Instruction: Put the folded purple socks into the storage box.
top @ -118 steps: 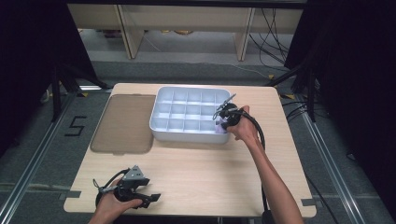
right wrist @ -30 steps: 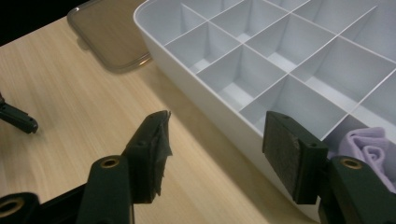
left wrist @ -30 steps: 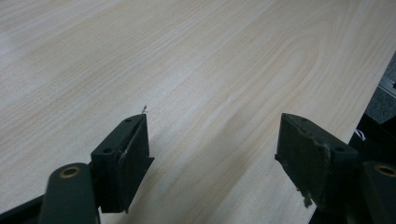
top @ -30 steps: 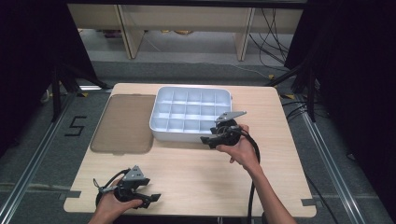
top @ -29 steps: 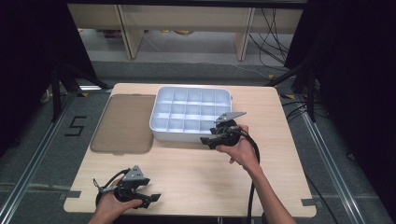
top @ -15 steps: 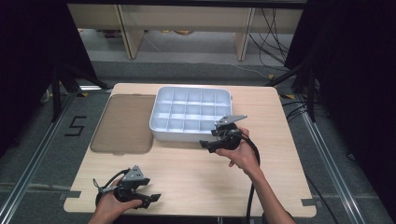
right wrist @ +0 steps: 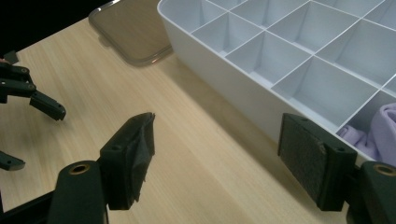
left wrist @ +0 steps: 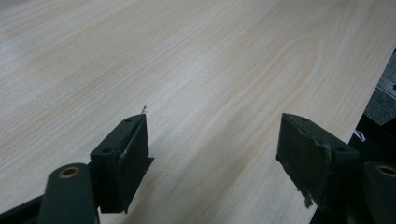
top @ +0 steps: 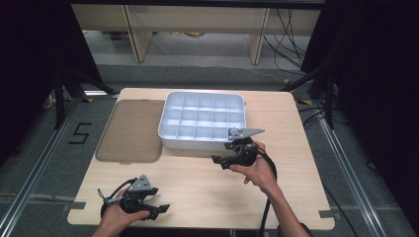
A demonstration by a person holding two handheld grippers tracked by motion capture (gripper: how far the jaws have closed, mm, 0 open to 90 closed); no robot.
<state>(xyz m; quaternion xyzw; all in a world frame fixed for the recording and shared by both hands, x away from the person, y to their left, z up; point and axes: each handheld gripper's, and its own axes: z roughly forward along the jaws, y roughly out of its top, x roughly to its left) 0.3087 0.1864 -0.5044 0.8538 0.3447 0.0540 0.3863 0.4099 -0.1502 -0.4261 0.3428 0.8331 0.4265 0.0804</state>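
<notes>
White plastic tray [top: 202, 120] with many compartments sits at the far middle of the table [top: 197, 192]; a lilac cloth [right wrist: 380, 126] lies in its near right corner cell. A brown lid [top: 131, 131] lies flat beside its left. Right tongs [top: 225, 162] hang wide open and empty just before the tray. Left tongs [top: 157, 208], also open and empty, sit at the near left edge.

grey floor [top: 39, 163], dark curtains [top: 29, 59], wooden shelving [top: 192, 19].
</notes>
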